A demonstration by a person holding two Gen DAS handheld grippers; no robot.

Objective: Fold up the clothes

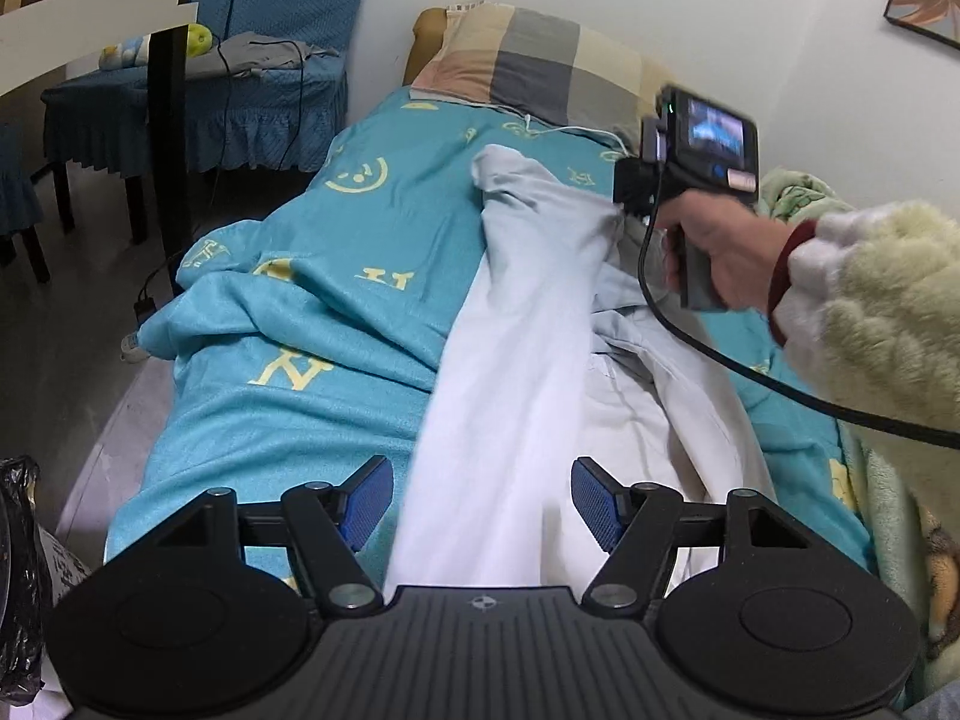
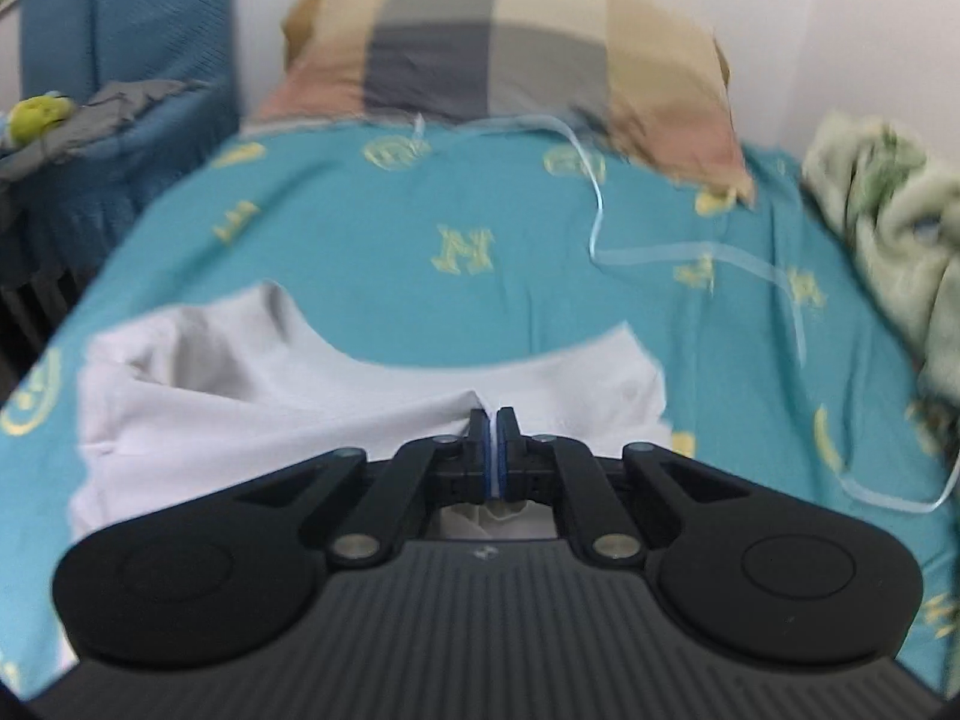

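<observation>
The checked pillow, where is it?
The checked pillow lies at the far end of the bed against the white wall, beyond the white garment in both views.

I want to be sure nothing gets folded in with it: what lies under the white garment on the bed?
The white garment lies on the teal bedspread, which shows on every side of it. Whatever is directly beneath the cloth is covered and cannot be seen.

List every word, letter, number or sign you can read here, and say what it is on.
"N": large yellow letter printed on the teal bedsheet.
"M": yellow letter on the same sheet, right wrist view.
Smiley-face sign: yellow print on the sheet.
Other yellow prints on the sheet: too distorted or blurred to read.
Camera screen on the right gripper: unreadable.
</observation>
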